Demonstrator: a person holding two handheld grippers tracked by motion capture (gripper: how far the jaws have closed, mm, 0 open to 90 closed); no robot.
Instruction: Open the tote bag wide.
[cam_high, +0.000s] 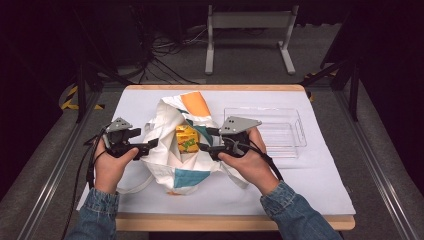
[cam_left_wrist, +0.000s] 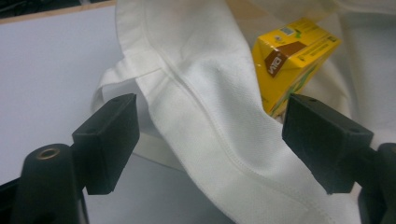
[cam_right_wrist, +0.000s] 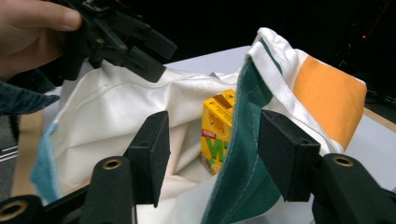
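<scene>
White cloth bag (cam_high: 172, 145) lies open at the centre of the worktop (cam_high: 320, 175), a yellow drink carton (cam_high: 186, 138) standing inside it. Left tool (cam_high: 150, 144) is at the bag's left rim, jaws wide, fabric between them but not pinched. Right tool (cam_high: 204, 140) is at the right rim, jaws partly open astride the green-edged hem, ungripped. Clear plastic tray (cam_high: 280, 131) sits right of the bag.
</scene>
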